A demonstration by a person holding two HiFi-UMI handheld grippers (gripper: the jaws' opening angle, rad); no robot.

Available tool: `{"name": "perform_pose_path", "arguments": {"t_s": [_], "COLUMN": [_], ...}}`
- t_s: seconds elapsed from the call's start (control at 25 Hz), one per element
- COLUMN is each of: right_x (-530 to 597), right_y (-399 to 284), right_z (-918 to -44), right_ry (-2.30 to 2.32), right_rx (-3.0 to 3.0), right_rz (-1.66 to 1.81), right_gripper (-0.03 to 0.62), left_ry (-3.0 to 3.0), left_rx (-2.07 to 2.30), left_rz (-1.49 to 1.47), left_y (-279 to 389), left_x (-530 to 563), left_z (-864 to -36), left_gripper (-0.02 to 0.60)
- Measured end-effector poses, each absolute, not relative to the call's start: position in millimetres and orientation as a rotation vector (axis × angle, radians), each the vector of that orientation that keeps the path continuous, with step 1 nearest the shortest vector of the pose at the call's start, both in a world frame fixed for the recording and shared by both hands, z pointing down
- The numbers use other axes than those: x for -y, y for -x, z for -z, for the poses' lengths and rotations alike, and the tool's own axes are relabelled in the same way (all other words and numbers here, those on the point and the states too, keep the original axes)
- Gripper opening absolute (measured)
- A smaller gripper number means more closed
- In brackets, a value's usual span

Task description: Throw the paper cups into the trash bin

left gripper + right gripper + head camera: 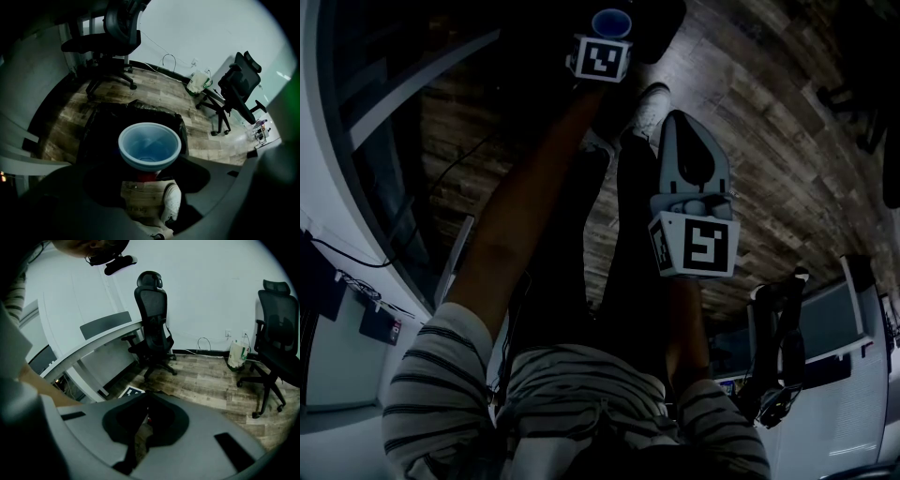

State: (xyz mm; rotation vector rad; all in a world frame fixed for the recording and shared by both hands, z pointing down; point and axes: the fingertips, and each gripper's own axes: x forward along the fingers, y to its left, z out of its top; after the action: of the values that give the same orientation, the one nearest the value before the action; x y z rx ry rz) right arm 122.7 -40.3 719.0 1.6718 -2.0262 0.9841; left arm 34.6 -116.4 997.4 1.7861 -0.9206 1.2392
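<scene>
**Blue cup held over bin**

The left gripper [149,167] is clamped on a paper cup [149,146], its wide mouth turned toward the camera. The cup has a pale blue rim and a deeper blue inside, and a patch of red shows on its outer wall. It hangs above the black-lined trash bin [104,125] on the wooden floor [154,89], with a white shoe [171,200] nearer. The right gripper [146,401], nearer and to the right, has its jaws together with nothing between them.
</scene>
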Motion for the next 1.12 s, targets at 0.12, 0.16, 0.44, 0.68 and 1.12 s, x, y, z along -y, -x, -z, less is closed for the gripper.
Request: {"name": "perform_pose_path", "arguments": {"t_s": [0.12, 0.16, 0.44, 0.68, 1.12], "right_x": [42, 42, 43, 45, 46], "right_y": [-124, -125, -127, -128, -130], "right_z": [-722, -722, -726, -725, -720], "right_ry": [-1.670, -1.670, -1.671, -1.676, -1.690], "right_rx": [2.023, 2.021, 2.017, 2.016, 2.011], "right_rz": [-0.989, -0.991, -0.998, -0.998, -0.993], "right_gripper": [0.009, 0.009, 0.009, 0.009, 0.009], "left_ry": [-1.780, -1.779, -1.754, -1.734, -1.742], "left_rx": [0.924, 0.926, 0.920, 0.931, 0.941], "left_rz": [-1.243, -1.245, -1.232, -1.234, -1.214], "left_y": [-35, -35, -37, -33, -34], "left_x": [118, 119, 117, 115, 117], "left_z": [-1001, -1001, -1005, -1003, -993], "left_gripper": [0.301, 0.301, 0.301, 0.301, 0.301]}}
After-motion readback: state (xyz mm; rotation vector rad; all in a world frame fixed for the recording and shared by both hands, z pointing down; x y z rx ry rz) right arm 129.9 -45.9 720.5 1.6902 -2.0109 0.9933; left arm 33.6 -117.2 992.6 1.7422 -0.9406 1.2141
